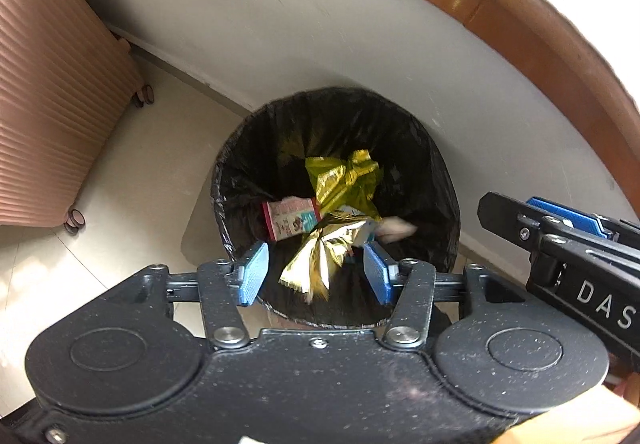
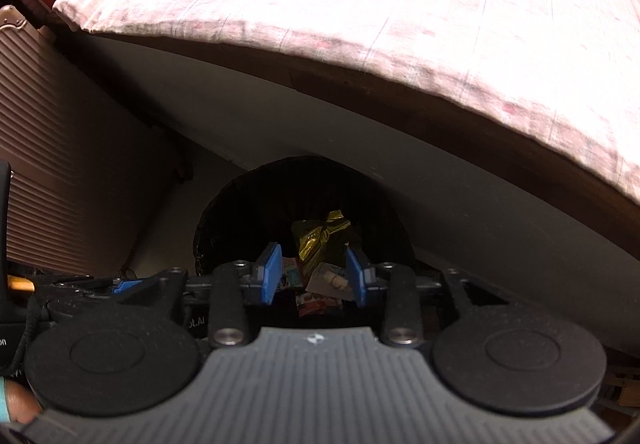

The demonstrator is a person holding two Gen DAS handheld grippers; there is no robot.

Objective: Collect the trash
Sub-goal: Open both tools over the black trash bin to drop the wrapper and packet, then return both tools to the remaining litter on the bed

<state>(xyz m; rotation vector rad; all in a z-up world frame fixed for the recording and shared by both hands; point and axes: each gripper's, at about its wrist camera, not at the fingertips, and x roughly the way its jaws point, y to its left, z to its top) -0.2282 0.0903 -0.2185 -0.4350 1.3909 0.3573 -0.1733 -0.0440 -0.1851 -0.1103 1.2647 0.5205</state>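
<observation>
The left black two-finger gripper with blue pads (image 1: 316, 274) points straight down, its jaws standing apart with neither pad pressing on anything. The right black gripper with blue pads (image 2: 314, 276) tilts steeply downward, its jaws likewise parted and gripping nothing. In the left wrist view it reaches in from the right edge, near the left one.

1. I'm looking into a home bedroom: a bed (image 2: 400, 23) with a pink patterned sheet on a wooden frame (image 1: 520, 23).
2. A ribbed rose-gold suitcase (image 1: 52, 103) on wheels stands on the pale floor (image 1: 132, 171).
3. A black-lined bin (image 1: 432, 179) sits against the bed's side.
</observation>
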